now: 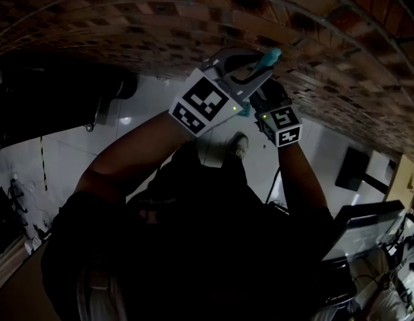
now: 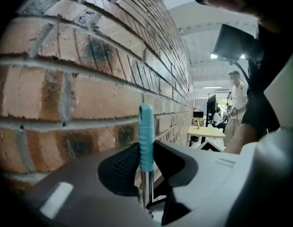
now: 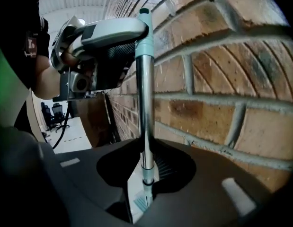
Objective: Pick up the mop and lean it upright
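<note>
The mop handle (image 3: 145, 103) is a silver pole with a teal grip (image 2: 146, 136) at its top, standing upright close to the brick wall (image 3: 222, 79). My left gripper (image 2: 146, 167) is shut on the teal grip, whose tip sticks up above the jaws (image 1: 270, 55). Lower down, my right gripper (image 3: 147, 167) is shut on the bare pole. In the right gripper view the left gripper (image 3: 132, 46) shows above, and a white and teal part of the mop (image 3: 139, 200) shows below the jaws. In the head view both grippers (image 1: 260, 69) (image 1: 257, 105) are raised in front of the wall.
The brick wall (image 1: 193, 19) fills the far side. Below lie pale floor tiles (image 1: 73, 159), a shoe (image 1: 240, 144), dark furniture (image 1: 53, 105) at left and an open laptop (image 1: 360, 229) at lower right. A desk (image 2: 205, 132) and a standing person (image 2: 237, 103) are far down the wall.
</note>
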`<state>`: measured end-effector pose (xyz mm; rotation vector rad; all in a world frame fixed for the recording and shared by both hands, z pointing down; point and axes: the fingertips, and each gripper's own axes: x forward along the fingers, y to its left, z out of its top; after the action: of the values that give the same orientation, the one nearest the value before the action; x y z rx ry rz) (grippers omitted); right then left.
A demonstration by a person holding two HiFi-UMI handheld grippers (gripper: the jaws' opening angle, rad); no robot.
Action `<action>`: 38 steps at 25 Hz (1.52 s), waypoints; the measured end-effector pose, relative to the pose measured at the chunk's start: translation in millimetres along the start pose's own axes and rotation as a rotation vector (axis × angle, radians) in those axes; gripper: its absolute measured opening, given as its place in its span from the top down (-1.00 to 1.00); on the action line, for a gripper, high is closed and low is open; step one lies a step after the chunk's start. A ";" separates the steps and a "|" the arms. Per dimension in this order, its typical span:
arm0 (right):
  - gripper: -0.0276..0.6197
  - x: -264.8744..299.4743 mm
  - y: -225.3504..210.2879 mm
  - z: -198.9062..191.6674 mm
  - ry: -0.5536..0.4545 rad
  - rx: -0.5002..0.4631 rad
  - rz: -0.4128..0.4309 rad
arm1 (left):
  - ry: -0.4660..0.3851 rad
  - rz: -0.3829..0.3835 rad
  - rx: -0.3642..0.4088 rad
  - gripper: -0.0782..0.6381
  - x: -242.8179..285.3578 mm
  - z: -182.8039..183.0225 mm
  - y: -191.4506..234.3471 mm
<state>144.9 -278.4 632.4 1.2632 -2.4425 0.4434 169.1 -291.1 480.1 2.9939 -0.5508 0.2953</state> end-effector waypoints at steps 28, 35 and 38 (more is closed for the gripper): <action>0.59 -124.3 51.8 238.4 -0.031 -0.088 0.031 | -0.243 -0.121 0.032 0.52 -86.2 267.7 -26.8; 0.59 -154.8 58.2 294.7 -0.055 -0.114 0.037 | -0.297 -0.137 0.067 0.52 -104.8 330.5 -36.4; 0.59 -165.5 60.8 316.6 -0.058 -0.118 0.040 | -0.309 -0.149 0.076 0.52 -111.5 354.2 -38.6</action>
<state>131.2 -262.1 270.6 1.1967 -2.5059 0.2718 142.3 -257.9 109.2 3.1518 -0.3412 -0.1636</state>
